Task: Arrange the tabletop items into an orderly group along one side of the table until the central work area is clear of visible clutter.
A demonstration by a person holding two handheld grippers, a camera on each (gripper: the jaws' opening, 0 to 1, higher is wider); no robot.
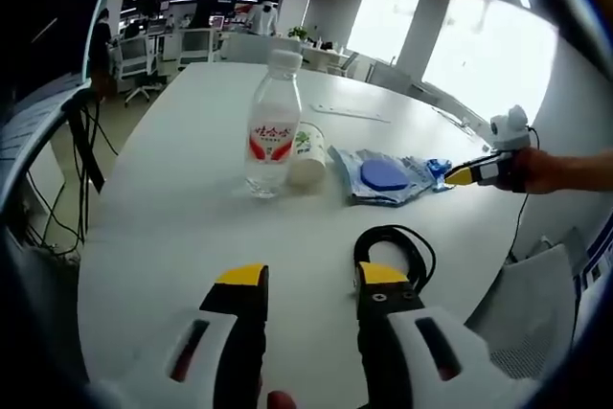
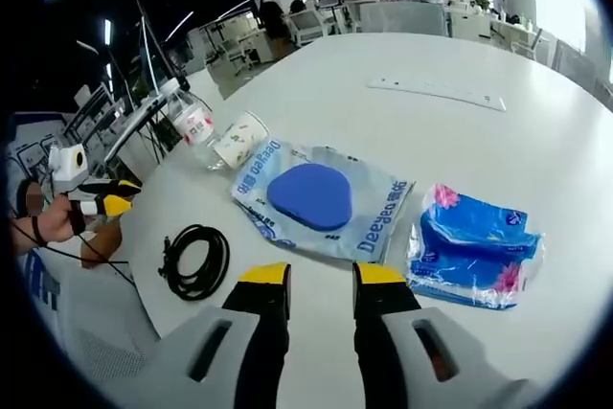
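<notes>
On the white round table [image 1: 192, 227] stands a clear water bottle [image 1: 273, 131] with a red label. A paper cup [image 1: 308, 153] lies on its side against it. To their right lie a clear bag holding a blue pad [image 1: 383, 176] and a blue tissue pack [image 1: 436, 170]. A black cable coil [image 1: 397, 246] lies just beyond my left gripper [image 1: 311, 280], which is open and holds nothing. My right gripper [image 2: 321, 280] is open over bare table, short of the bag [image 2: 316, 196], with the tissue pack [image 2: 474, 246] to its right and the coil [image 2: 196, 261] to its left.
A long white strip [image 2: 441, 93] lies on the far part of the table. A hand holds the right gripper [image 1: 479, 171] at the table's right edge, and the left gripper [image 2: 101, 203] shows at the left edge. Office desks and chairs stand behind.
</notes>
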